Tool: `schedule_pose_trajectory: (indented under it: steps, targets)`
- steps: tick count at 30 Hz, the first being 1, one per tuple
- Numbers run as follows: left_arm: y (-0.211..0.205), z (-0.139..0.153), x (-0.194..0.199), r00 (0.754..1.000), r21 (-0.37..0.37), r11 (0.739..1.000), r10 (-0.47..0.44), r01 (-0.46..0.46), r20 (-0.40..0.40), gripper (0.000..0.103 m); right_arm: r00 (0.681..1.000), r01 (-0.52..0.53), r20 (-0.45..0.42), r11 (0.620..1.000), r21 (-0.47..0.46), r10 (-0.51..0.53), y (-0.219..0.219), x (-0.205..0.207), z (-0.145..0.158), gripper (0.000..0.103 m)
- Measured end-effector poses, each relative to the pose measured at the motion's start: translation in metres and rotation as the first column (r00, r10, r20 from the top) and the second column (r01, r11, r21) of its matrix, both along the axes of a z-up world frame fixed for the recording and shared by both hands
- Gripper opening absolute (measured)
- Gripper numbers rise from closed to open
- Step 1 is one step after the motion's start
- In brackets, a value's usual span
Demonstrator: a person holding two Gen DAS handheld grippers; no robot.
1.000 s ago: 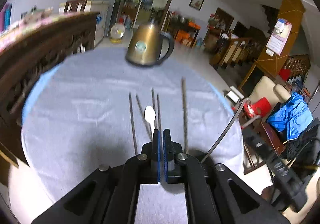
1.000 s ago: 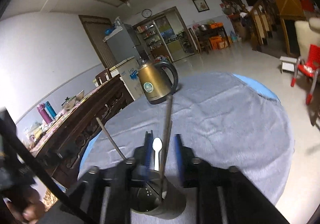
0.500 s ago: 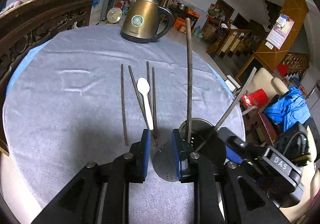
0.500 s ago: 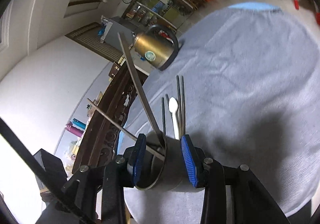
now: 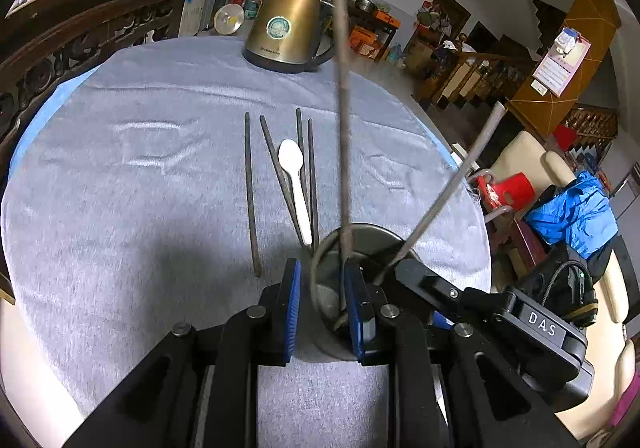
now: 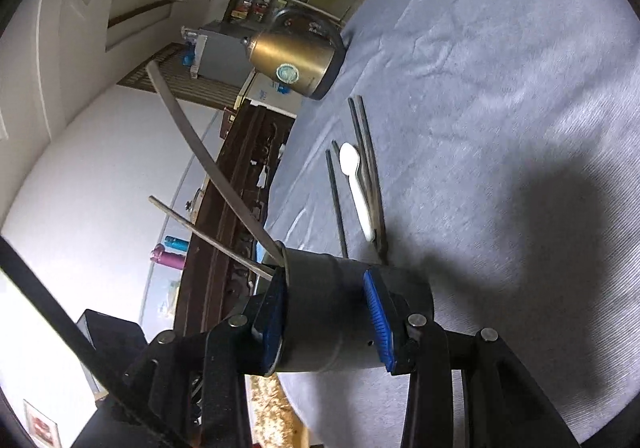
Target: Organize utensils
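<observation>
Where right gripper reads "DAS", kettle label illegible

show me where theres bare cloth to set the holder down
Bare cloth lies left of the outermost chopstick, toward the wooden furniture, and right of the metal holder toward the table edge. Crowded: the middle strip with chopsticks and white spoon, and near the kettle.
</observation>
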State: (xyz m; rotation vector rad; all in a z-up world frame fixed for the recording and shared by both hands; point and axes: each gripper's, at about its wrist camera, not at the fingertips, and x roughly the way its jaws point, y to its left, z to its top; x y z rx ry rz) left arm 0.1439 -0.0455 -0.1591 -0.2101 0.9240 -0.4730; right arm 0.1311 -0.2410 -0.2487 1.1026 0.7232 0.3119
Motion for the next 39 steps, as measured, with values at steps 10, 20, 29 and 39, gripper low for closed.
schedule_pose_trajectory:
  steps: [10, 20, 29, 39]
  targets:
    - [0.015, 0.004, -0.001, 1.0, 0.007, 1.0, 0.016, -0.016, 0.024, 0.023, 0.999, 0.015, 0.041, 1.0, -0.026, -0.014, -0.012, -0.005, 0.014, 0.04]
    - [0.045, 0.003, 0.003, 0.994, 0.032, 0.997, 0.067, -0.07, 0.084, 0.03, 0.994, 0.105, 0.034, 0.992, -0.066, -0.103, -0.041, -0.013, 0.013, 0.04]
    - [0.067, -0.03, 0.029, 0.99, 0.057, 0.988, 0.14, -0.141, 0.017, 0.032, 0.996, 0.083, -0.015, 0.994, -0.075, -0.085, -0.045, -0.005, -0.011, 0.04]
    - [0.082, -0.068, 0.052, 0.984, 0.069, 0.983, 0.173, -0.17, -0.04, 0.032, 0.998, 0.017, -0.051, 0.993, -0.116, -0.023, -0.047, 0.03, -0.027, 0.04]
